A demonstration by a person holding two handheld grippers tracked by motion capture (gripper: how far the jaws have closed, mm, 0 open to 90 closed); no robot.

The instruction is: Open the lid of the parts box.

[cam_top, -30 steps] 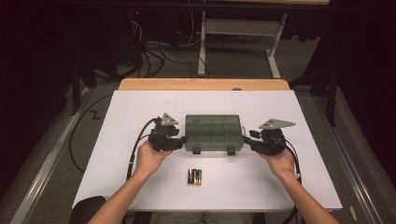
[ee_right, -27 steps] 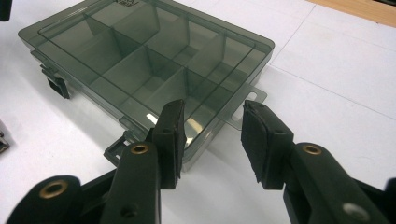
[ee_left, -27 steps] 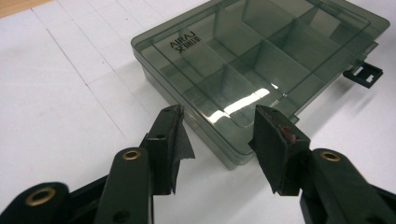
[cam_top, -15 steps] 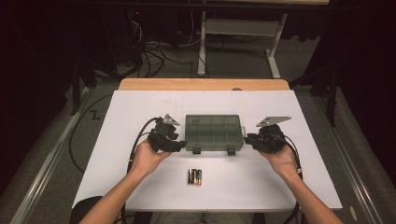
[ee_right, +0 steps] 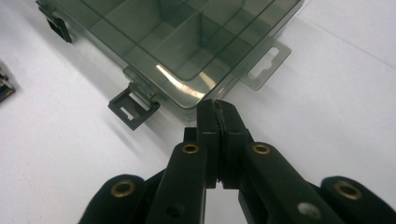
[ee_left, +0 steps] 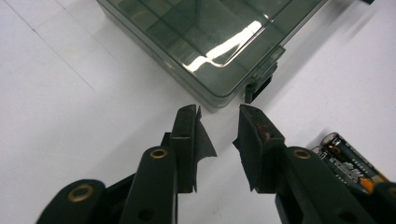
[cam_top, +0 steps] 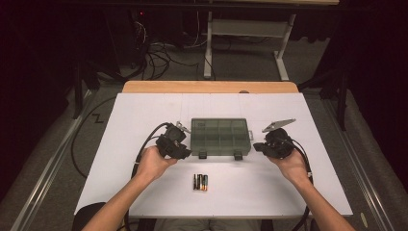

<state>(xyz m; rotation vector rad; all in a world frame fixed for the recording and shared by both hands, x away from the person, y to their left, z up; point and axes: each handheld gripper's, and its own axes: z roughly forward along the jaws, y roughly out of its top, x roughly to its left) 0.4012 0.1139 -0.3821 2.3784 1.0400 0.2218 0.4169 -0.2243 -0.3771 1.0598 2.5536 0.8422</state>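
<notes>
Jaws spread on the left gripper and pressed together, holding nothing, on the right gripper, a person brackets a smoky-green translucent plastic compartment box on the white worktop, apparently to steady or open it. Nearest the person lie small black-and-gold cylindrical batteries. The closed box sits just beyond both jaw tips, its front latches near each.
</notes>
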